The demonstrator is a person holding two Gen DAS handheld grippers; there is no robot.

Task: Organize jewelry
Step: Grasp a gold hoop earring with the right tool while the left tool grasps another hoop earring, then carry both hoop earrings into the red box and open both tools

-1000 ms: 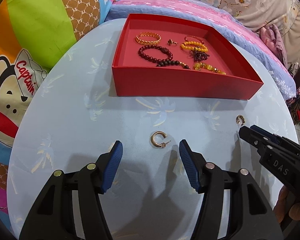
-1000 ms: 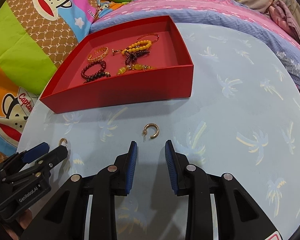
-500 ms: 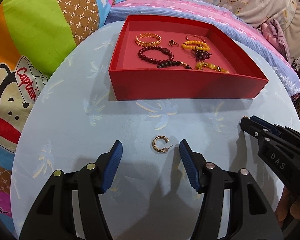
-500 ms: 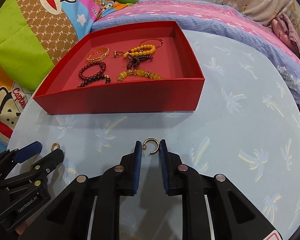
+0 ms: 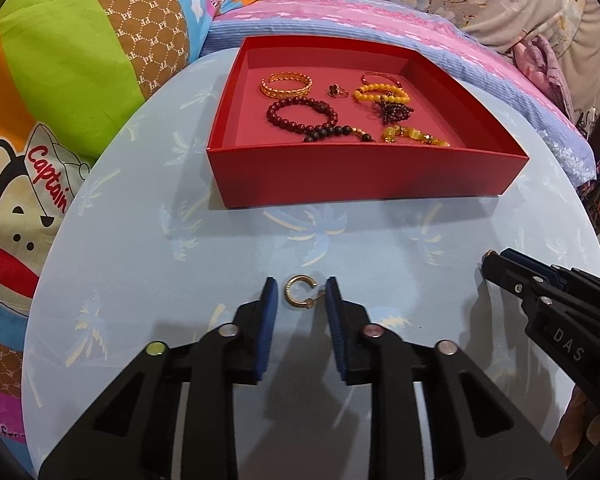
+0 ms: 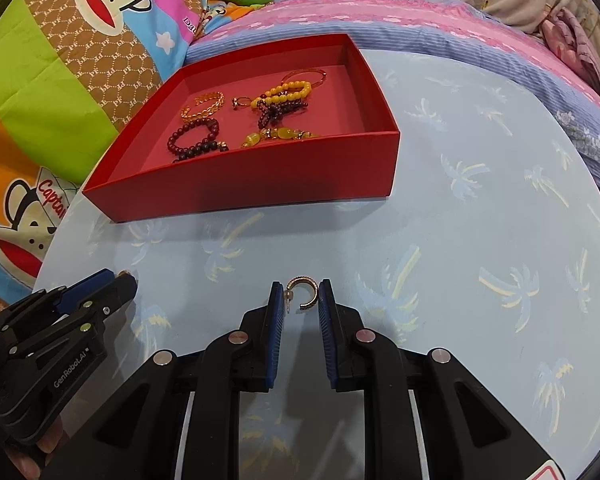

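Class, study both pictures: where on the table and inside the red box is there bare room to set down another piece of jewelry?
Widest: the table right of the red box. Also the strip between the box's front wall and the earrings. Inside, only the floor along the side walls is bare; the bracelets crowd the middle.

Shiny metal earring (image 5: pixel 299 293), prob. card box (image 5: pixel 364 178)

Two wrist fisheyes, close over the blue table (image 5: pixel 140 280), angled down toward the shared red box (image 6: pixel 240 184).
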